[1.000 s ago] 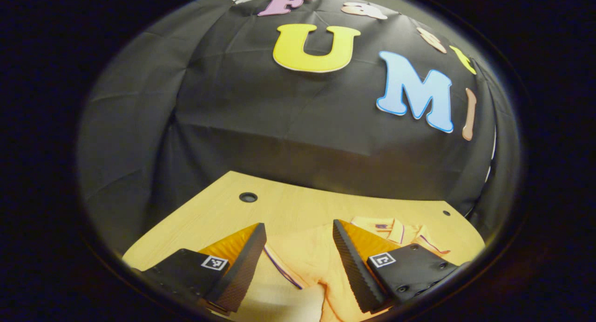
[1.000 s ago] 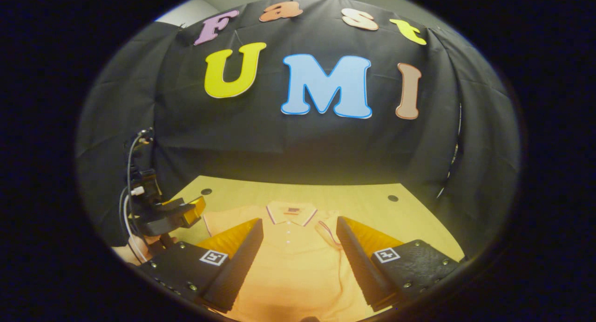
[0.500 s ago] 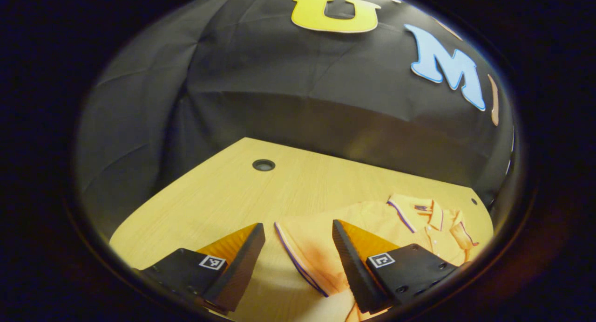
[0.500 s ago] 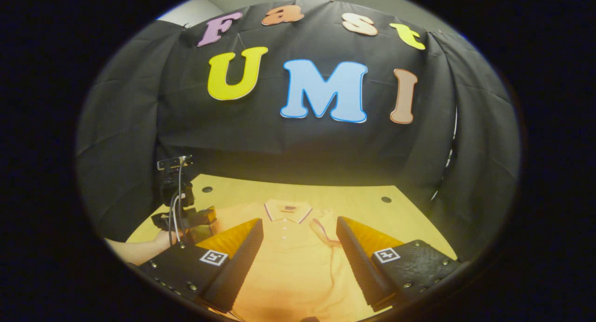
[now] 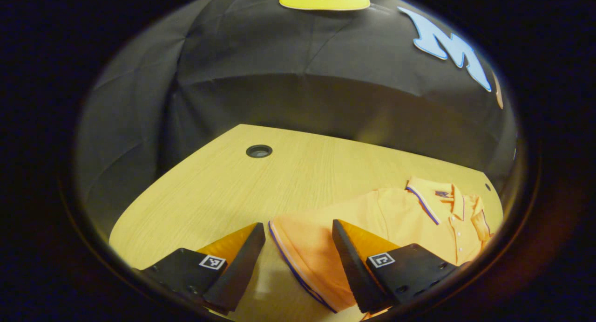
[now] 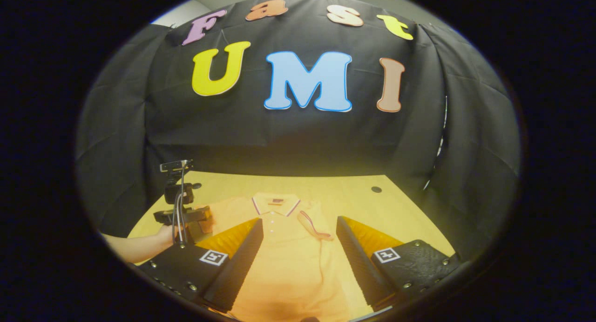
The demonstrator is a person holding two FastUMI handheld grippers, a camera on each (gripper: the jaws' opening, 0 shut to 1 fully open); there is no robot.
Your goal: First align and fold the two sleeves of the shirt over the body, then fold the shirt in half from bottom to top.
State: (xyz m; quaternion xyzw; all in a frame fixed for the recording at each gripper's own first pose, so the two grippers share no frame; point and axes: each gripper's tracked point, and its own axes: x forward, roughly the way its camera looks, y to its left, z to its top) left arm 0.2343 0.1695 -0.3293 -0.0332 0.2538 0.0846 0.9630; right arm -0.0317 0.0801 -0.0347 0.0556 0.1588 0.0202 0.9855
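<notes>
Left gripper view has the left gripper (image 5: pixel 298 261) low over the wooden bench (image 5: pixel 223 191), fingers apart astride the orange polo shirt (image 5: pixel 409 215)'s spread sleeve (image 5: pixel 305 252). Right gripper view shows the right gripper (image 6: pixel 300 256) gaping above the shirt's body, clasping nothing.

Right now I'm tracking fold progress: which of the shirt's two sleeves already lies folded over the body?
The sleeve right of the collar lies on the chest. The other sleeve is spread flat on the table, between the left gripper's open jaws.
</notes>
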